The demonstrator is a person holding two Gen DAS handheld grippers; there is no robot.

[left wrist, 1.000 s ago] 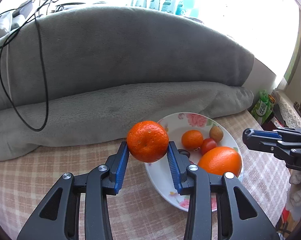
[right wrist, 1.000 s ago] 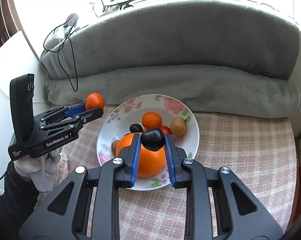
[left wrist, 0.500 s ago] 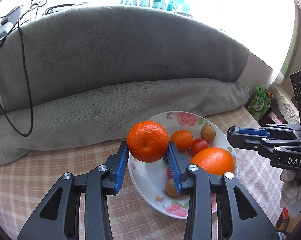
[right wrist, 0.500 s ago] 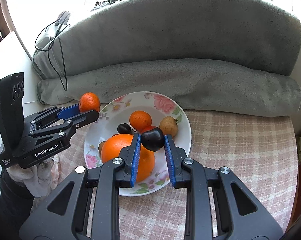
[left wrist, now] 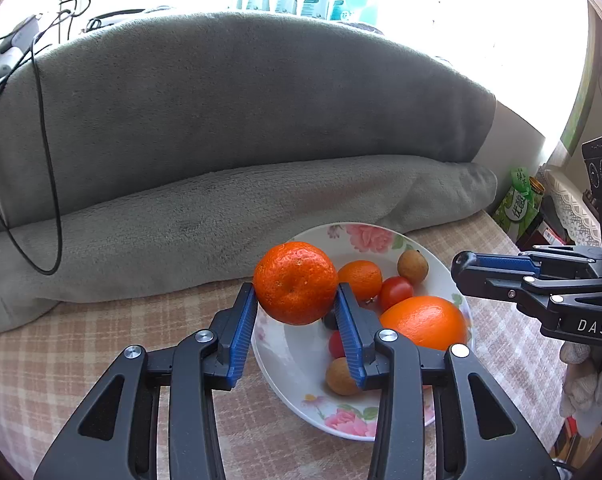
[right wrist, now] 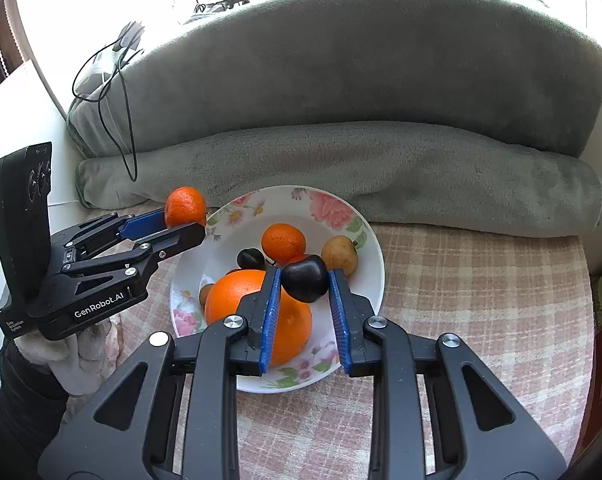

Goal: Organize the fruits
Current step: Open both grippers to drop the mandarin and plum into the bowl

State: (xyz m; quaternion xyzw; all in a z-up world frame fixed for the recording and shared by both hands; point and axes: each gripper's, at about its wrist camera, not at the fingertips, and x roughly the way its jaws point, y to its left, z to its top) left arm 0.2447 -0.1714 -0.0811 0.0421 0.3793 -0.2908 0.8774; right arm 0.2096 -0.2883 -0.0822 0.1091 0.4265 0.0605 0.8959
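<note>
Big grey blankets [left wrist: 237, 128] are piled behind a table [right wrist: 481, 280] with a pink checked cloth. On the cloth sits a white plate [right wrist: 365, 240] with painted flowers, where the fruit goes. It already holds a big orange [right wrist: 237, 296], a small orange [right wrist: 283, 242], a red tomato [left wrist: 396, 291] and some little brown fruits.

The left tongs [left wrist: 297, 308] are clenched on a mandarin [left wrist: 295, 282], held up over the plate's near edge, likely so it can go down with the others. The right tongs [right wrist: 305, 300] are squeezed on a dark plum [right wrist: 305, 278], held up right above the big orange.

One tool says "GenRobot.AI" on its side. The other says "DAS". A green packet [left wrist: 517, 200] at the far right has writing too small to read.
</note>
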